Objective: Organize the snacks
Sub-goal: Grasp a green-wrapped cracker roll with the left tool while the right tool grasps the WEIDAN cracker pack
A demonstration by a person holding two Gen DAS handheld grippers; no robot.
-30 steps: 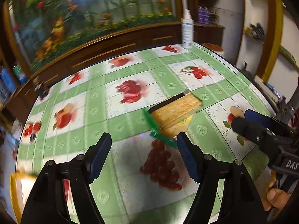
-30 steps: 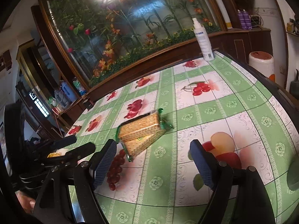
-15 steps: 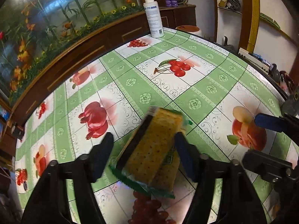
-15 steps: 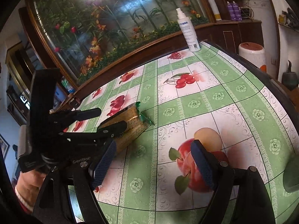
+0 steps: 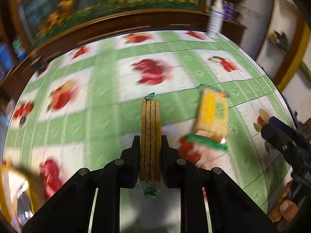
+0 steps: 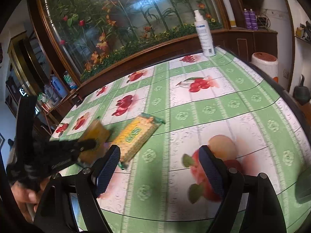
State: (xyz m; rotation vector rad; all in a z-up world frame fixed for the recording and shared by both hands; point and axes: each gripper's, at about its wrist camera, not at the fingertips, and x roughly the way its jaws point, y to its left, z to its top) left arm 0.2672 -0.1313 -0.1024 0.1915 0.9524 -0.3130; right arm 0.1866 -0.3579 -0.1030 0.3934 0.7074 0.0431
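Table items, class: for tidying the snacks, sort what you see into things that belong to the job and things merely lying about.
Belongs to the job:
- cracker pack clamped edge-on in the left gripper
- second cracker pack lying flat on the tablecloth
- right gripper, open, holding nothing

Just lying about:
- white spray bottle at the table's far edge
- fruit-print tablecloth itself

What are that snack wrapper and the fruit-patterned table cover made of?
The cracker pack in the left claw looks wrapped in thin clear plastic film: the crackers show through, ends crimped green. The table cover looks like wipe-clean vinyl, smooth with a printed pattern, though it might be coated cloth.
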